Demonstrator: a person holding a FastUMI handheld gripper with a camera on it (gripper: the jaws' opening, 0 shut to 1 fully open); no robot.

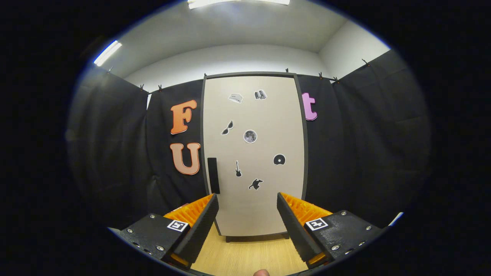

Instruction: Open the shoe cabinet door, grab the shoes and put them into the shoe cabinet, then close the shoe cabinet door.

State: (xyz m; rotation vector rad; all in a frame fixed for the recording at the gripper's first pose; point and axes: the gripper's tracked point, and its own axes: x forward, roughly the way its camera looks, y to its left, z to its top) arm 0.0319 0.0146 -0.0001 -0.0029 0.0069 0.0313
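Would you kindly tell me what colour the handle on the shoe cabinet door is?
Black: the handle is a dark vertical bar on the beige door, beyond the open claw, in the gripper view.

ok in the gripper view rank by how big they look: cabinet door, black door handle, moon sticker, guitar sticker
1. cabinet door, shut, beyond the open gripper
2. black door handle
3. moon sticker and guitar sticker: one round, one long and thin, too alike to rank.
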